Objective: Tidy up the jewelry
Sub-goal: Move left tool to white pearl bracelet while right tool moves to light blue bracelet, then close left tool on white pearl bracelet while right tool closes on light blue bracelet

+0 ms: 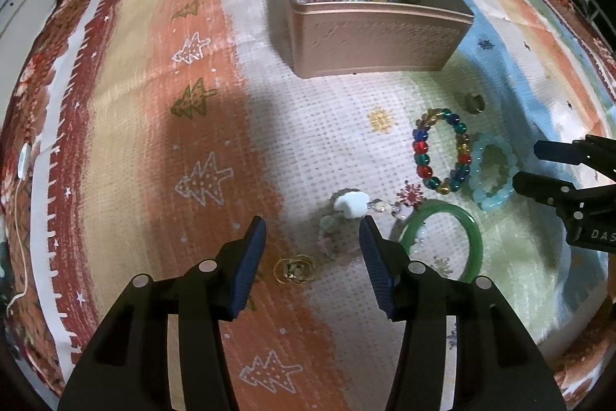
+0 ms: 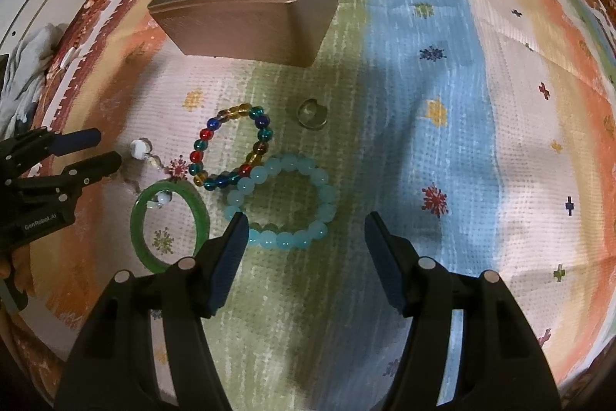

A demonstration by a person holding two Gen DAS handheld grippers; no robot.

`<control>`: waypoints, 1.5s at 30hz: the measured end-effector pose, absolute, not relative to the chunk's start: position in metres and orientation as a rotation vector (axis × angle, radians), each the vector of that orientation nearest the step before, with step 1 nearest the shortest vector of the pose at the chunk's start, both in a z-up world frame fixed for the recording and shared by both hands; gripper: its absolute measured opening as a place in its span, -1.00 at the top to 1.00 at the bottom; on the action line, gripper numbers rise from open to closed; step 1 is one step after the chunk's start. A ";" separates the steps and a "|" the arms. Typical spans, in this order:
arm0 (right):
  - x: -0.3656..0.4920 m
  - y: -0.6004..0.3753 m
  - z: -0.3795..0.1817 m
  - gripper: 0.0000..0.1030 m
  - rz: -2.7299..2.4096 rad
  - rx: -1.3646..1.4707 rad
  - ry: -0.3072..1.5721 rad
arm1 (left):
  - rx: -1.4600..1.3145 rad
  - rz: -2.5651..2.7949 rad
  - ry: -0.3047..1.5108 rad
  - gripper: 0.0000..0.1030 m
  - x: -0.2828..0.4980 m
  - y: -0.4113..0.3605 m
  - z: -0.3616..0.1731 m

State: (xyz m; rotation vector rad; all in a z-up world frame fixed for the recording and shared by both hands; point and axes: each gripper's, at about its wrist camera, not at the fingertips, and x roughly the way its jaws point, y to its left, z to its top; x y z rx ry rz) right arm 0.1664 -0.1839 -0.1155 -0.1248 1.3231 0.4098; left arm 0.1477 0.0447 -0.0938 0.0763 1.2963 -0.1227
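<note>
You are holding the left gripper (image 1: 312, 235) and right gripper (image 2: 302, 232) wide open and empty near the tin (image 2: 246, 22), risking snagging the multicolored bracelet (image 2: 231, 149) touching the pale-blue bracelet (image 2: 285, 203).

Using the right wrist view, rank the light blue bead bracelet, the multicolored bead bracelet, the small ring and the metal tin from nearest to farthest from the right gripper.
1. Light blue bead bracelet, just ahead of the right gripper.
2. Multicolored bead bracelet, ahead-left, touching the blue one.
3. Small ring, ahead, apart from the bracelets.
4. Metal tin, farthest, ahead-left.
</note>
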 end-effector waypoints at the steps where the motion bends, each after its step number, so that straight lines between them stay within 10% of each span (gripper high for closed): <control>1: 0.168 -0.184 -0.117 -0.22 0.406 -0.125 1.328 | 0.078 -0.121 1.299 0.02 0.148 0.045 -0.095; 26: 0.182 -0.171 -0.140 -0.22 0.382 -0.165 1.360 | 0.190 -0.113 1.341 0.02 0.157 0.038 -0.117; 38: 0.188 -0.179 -0.143 0.73 0.367 -0.169 1.350 | 0.217 -0.133 1.340 0.81 0.154 0.033 -0.116; 45: 0.185 -0.181 -0.140 0.75 0.372 -0.161 1.341 | 0.202 -0.138 1.333 0.80 0.151 0.031 -0.111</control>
